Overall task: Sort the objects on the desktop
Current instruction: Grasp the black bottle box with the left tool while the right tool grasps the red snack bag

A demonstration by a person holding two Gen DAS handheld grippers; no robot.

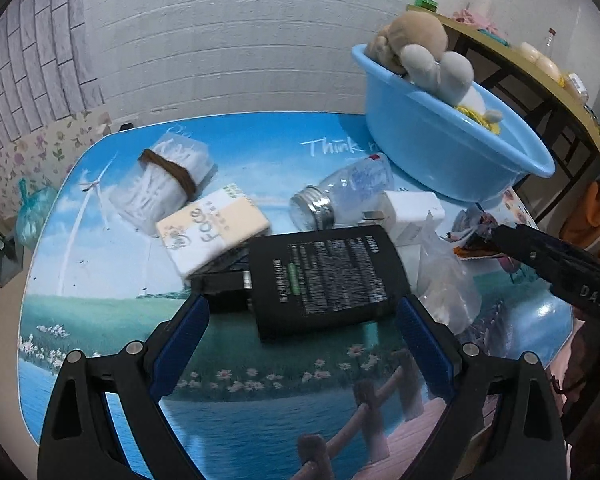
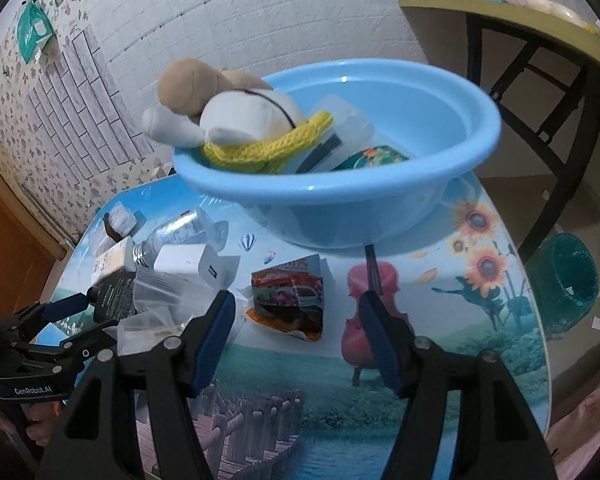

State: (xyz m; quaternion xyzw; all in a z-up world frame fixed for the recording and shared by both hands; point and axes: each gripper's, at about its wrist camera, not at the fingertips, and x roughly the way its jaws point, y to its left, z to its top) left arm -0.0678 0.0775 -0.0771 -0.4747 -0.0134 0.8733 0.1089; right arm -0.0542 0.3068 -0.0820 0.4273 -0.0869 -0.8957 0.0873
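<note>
White brick wall behind picture-printed table (image 2: 440,360), blue basin (image 2: 440,176) (plush toy inside), left gripper (image 1: 302,312) fingers apart around black box (image 1: 324,276), right gripper (image 2: 296,308) fingers apart before snack wrapper (image 2: 290,300), nearer than basin.

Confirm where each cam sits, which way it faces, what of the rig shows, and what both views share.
Left wrist: on the left hand-held gripper, angled down at the black box between its open fingers; the right hand-held gripper's tip enters at right.
Right wrist: on the right hand-held gripper, angled down at the snack wrapper, jaws open and empty; the left hand-held gripper shows at left.
Shared: blue basin, plush toy, glass jar, white charger, black box.
</note>
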